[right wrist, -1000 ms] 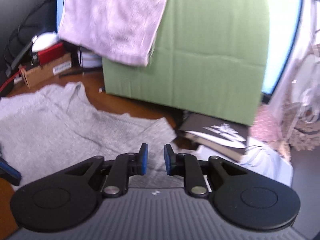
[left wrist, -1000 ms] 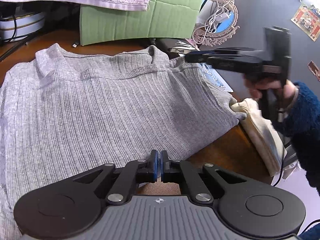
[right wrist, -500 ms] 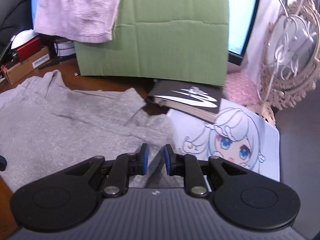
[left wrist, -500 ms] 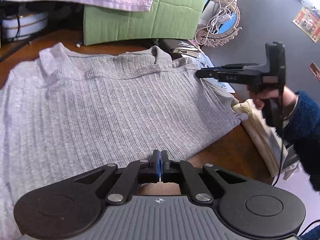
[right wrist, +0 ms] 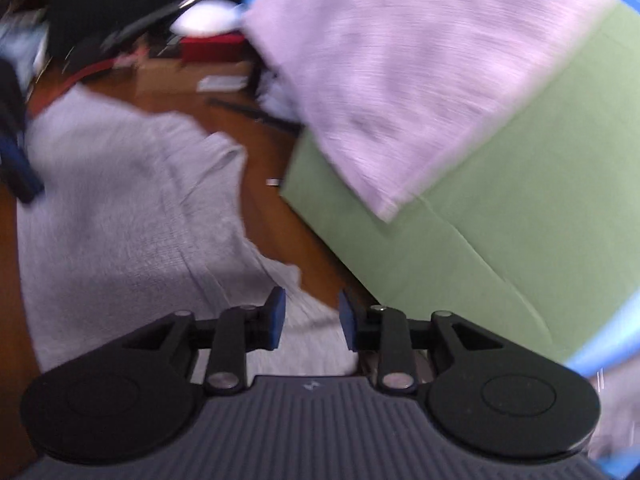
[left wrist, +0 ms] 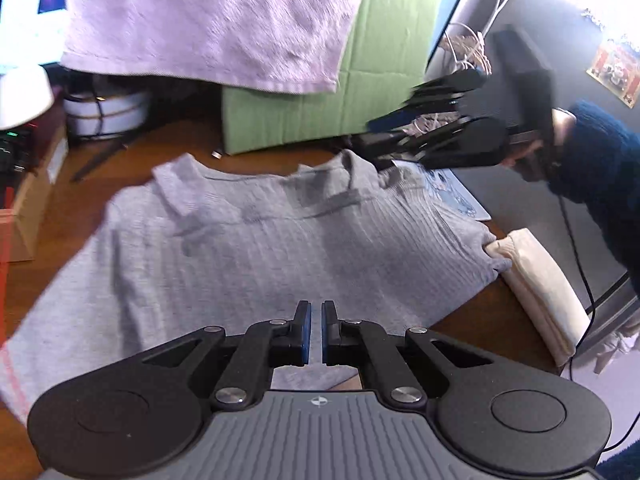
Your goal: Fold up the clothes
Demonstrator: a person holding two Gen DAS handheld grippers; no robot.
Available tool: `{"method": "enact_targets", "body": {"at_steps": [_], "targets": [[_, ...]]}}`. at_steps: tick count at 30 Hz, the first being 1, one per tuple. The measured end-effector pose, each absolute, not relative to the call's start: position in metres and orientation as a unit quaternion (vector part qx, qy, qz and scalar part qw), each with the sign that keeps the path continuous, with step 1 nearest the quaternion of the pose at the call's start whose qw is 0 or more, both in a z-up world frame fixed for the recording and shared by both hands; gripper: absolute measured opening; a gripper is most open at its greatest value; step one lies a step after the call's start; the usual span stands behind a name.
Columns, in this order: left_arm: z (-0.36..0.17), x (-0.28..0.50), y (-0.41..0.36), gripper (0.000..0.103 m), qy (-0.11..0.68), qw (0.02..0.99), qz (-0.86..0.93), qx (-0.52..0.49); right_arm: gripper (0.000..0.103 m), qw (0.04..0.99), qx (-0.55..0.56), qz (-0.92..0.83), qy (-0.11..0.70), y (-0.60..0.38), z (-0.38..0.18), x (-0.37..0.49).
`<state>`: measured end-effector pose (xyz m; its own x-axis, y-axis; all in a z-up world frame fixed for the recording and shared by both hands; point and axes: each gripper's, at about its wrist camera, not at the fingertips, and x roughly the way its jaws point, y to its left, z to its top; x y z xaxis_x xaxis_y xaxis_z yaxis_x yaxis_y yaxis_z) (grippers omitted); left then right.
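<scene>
Item, far left: a cardboard box (left wrist: pixel 24 216) and a white round container (left wrist: pixel 106 110) at the edge of a brown wooden desk (left wrist: pixel 492 312). Item, centre, the piece to be folded: a grey ribbed sweater (left wrist: pixel 256 256) spread flat across the desk, collar toward the back, hem toward the near edge, its long axis running side to side as seen from the left hand. Knit is fine, vertical ribs, light grey; collar slightly rumpled, one shoulder corner turned up; not yet folded. Item, above and behind: a lilac towel (left wrist: pixel 216 20) draped over a green cardboard sheet (left wrist: pixel 288 116). Item, near centre: left gripper (left wrist: pixel 316 332), fingers all but pressed together, only a thin slit between the blue pads, nothing between them; it hangs over the hem, the sweater lying straight ahead and below. Item, right: right gripper (left wrist: pixel 400 128), blurred, held by a hand in a dark blue fleecy sleeve (left wrist: pixel 600 160), above the sweater's right shoulder and collar; its jaws are opening, with cloth seen beyond the gap but nothing pinched. Judged nearer to the collar end is the right hand; nearer to the hem, the left. The coming move likely turns on the right jaws dropping onto that shoulder corner just below them. Item, far right: a cream folded cloth (left wrist: pixel 540 288) touching the sweater's right edge, and a printed mat (left wrist: pixel 456 196) partly under it.
</scene>
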<state>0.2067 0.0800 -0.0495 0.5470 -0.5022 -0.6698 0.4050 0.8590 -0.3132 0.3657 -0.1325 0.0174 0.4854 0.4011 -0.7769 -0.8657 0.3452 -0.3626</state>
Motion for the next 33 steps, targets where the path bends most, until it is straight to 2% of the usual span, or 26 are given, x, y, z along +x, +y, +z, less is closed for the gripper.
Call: {"method": "enact_targets", "body": {"at_steps": [7,11,15,16,26,33], "targets": [[-0.04,0.206,0.095,0.006,0.4,0.887,-0.227,-0.044,0.032,0.689,-0.451,0.472,0.316,-0.085,-0.015,0.385],[-0.035,0.214,0.093,0.01,0.394,0.889,-0.229,-0.028,0.028,0.678,-0.451,0.48,0.326,-0.08,-0.024,0.395],[-0.036,0.221,0.09,0.011,0.389,0.89,-0.235,-0.027,0.008,0.674,-0.445,0.482,0.339,-0.081,-0.026,0.397],[-0.037,0.222,0.09,0.011,0.389,0.89,-0.237,-0.029,0.007,0.676,-0.446,0.482,0.335,-0.082,-0.025,0.393],[-0.047,0.222,0.098,0.011,0.393,0.885,-0.247,-0.045,0.005,0.719,-0.485,0.432,0.248,-0.087,-0.005,0.319],[-0.05,0.222,0.1,0.011,0.397,0.883,-0.245,-0.055,0.005,0.733,-0.479,0.41,0.254,-0.084,-0.006,0.327]]}}
